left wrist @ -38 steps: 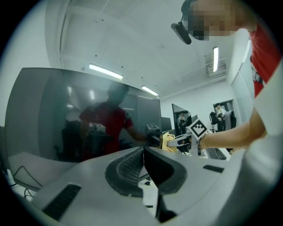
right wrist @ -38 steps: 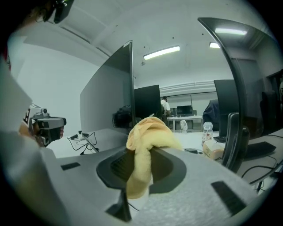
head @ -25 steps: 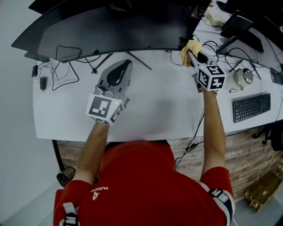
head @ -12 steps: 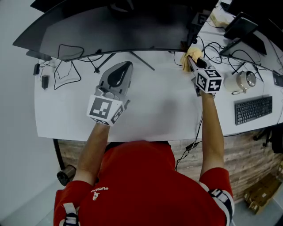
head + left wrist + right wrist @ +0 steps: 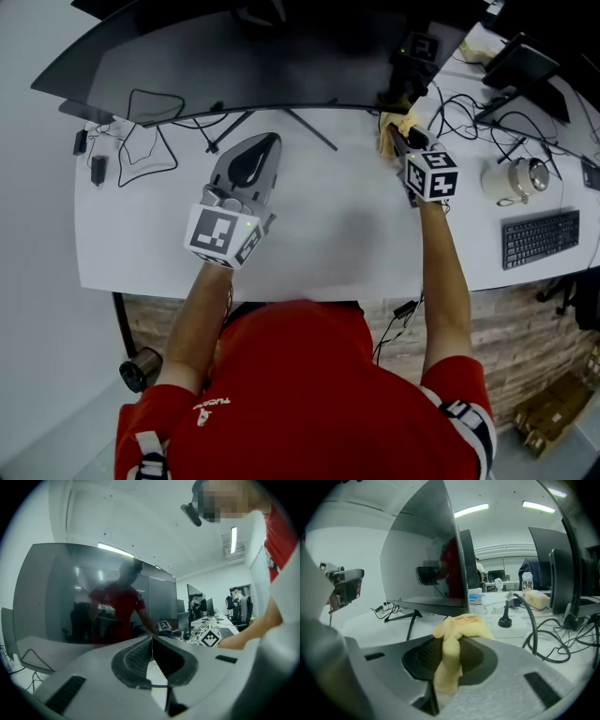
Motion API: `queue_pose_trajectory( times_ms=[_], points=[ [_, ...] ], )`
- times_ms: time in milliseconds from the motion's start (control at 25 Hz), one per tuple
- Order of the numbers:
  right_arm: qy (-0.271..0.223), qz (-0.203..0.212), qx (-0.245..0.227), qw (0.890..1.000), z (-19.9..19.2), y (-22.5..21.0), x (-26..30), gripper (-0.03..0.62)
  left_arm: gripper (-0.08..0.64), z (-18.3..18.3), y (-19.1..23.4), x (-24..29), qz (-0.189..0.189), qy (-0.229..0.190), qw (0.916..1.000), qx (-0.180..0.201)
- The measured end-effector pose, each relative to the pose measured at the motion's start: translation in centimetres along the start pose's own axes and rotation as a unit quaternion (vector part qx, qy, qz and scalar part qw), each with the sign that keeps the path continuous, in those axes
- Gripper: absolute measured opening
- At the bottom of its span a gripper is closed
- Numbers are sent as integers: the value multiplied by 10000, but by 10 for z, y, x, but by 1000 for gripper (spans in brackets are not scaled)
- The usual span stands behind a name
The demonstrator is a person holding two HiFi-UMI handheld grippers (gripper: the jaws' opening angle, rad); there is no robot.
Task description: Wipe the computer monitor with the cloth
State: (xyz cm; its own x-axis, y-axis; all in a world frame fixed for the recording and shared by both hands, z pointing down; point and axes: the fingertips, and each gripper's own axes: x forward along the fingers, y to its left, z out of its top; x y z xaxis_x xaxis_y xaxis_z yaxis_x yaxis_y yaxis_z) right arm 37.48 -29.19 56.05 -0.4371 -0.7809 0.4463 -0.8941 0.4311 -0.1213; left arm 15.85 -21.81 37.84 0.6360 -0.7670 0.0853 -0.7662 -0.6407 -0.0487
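A wide curved dark monitor (image 5: 234, 66) stands across the back of the white desk (image 5: 337, 234); it fills the left gripper view as a dark screen (image 5: 84, 597) and shows edge-on as a monitor (image 5: 440, 559) in the right gripper view. My right gripper (image 5: 398, 131) is shut on a yellow cloth (image 5: 394, 127) near the monitor's right end, just in front of its lower edge. The cloth (image 5: 457, 644) bunches out between the jaws. My left gripper (image 5: 258, 150) hovers over the desk left of centre, jaws closed together with nothing between them, pointing at the screen.
Monitor stand legs (image 5: 309, 129) and loose black cables (image 5: 141, 131) lie at the back of the desk. To the right are a keyboard (image 5: 542, 239), a round metal object (image 5: 525, 176), tangled cables, a power strip (image 5: 511, 620) and another dark monitor (image 5: 525, 66).
My right gripper with the cloth has moved left and farther back, closer to the monitor's right end. The left gripper has stayed where it was.
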Motion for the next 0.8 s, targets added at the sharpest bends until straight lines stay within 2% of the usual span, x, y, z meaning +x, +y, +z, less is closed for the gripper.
queue_pose_trajectory(
  times_ms=[280, 800],
  points=[
    [-17, 22, -97, 9999, 6, 24, 11, 75, 9, -6, 19, -17, 71, 3, 10000, -70],
    [120, 369, -280, 9989, 23, 110, 57, 75, 9, -10, 73, -63, 259, -80, 9995, -184]
  ],
)
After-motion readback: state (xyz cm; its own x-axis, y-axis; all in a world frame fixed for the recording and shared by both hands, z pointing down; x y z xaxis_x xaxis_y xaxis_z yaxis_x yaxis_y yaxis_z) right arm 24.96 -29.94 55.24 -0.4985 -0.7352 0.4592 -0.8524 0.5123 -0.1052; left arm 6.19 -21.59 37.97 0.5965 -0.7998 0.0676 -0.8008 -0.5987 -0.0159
